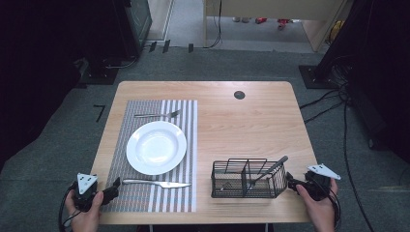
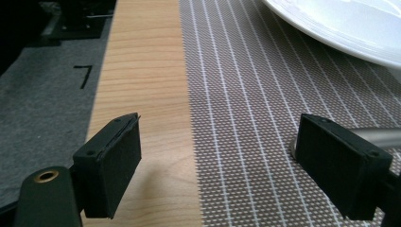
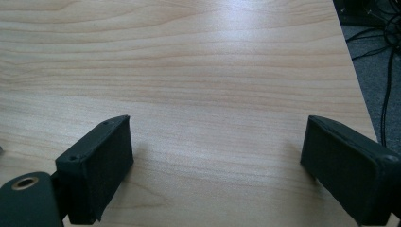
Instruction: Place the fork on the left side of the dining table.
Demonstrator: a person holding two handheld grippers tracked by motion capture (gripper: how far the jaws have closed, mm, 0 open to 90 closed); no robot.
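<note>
Tabletop (image 1: 251,121): light wood, rounded corners, a dark round grommet (image 1: 239,94) near its far edge. It stands on grey carpet (image 1: 58,145), with black equipment bases and loose cables (image 1: 348,111) to the right and far left.

Placemat (image 1: 188,193): striped, woven, on the left half of the tabletop, long axis running near to far.

Plate (image 1: 156,147): white, round, centred on the placemat.

Fork (image 1: 157,115): on the placemat beyond the plate, long axis left to right, tines pointing right.

Knife (image 1: 155,183): on the placemat on the near side of the plate, long axis left to right, blade tip pointing right, handle end at the left.

Wire basket (image 1: 227,180): black, compartmented, on the near right of the tabletop. One utensil (image 1: 268,171) leans in it, its handle rising toward the far right.

Left claw (image 1: 114,186): held in a hand (image 1: 83,215) at the near left corner, jaws spread wide, low over the placemat's left edge; the knife's handle end sits just beside one jaw.

Right claw (image 1: 291,181): held in a hand (image 1: 319,208) at the near right, just beside the basket's right end, jaws spread wide over bare wood, holding nothing.
</note>
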